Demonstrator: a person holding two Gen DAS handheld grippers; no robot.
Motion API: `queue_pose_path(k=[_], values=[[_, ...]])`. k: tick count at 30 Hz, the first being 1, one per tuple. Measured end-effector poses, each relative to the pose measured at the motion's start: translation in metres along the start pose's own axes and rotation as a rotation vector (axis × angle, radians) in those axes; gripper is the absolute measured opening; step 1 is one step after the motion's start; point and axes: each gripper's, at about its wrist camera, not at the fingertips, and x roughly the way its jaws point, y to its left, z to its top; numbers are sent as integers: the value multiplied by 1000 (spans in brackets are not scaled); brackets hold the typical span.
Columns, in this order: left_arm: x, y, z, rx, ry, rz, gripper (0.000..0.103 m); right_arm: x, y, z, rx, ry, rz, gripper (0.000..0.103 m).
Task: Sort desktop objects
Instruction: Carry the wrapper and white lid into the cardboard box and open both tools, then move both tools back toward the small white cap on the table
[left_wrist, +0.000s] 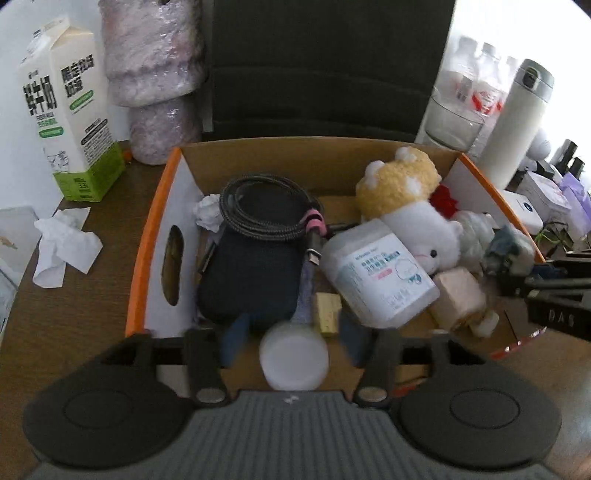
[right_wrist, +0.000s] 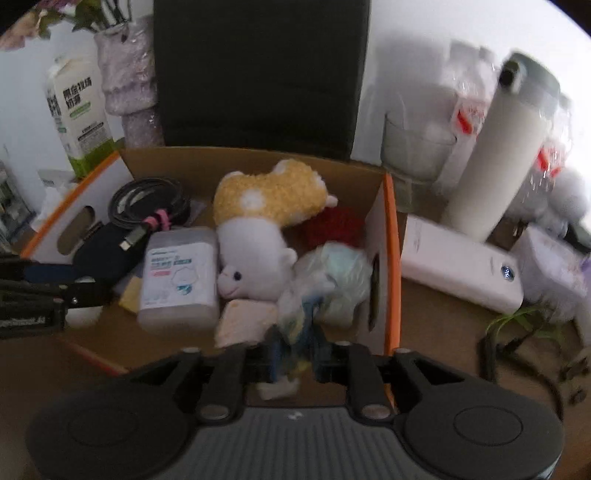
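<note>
Left tool (left_wrist: 291, 341) over near edge of box (left_wrist: 147, 236), fingers narrow around small white-capped bottle (left_wrist: 293, 354), long axis pointing into box. Right tool (right_wrist: 295, 360) at box's right end, clamped on crumpled wrapper (right_wrist: 299, 314). Both loads above box; release drops them straight in.

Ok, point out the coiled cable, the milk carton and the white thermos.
coiled cable (left_wrist: 258, 206): left wrist view, on the braided loop's left side.
milk carton (left_wrist: 70, 110): left wrist view, on its printed front face.
white thermos (right_wrist: 495, 155): right wrist view, mid-body below the cap.
</note>
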Motion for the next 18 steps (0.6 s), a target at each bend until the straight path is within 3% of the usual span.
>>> queue_pose_path(k=[2, 4, 9, 11, 18], values=[[-9, 1, 2, -2, -21, -14, 73, -6, 0, 3, 6, -5, -12, 58], [-20, 0, 5, -12, -42, -19, 87, -19, -3, 6, 30, -22, 11, 68], [-50, -6, -2, -36, -83, 14, 102, -63, -7, -6, 115, -115, 66, 73], [-66, -9, -13, -44, -124, 28, 102, -83, -6, -22, 162, -175, 87, 79], [-126, -26, -78, -93, -271, 56, 103, -135, 4, -103, 195, -349, 90, 81]])
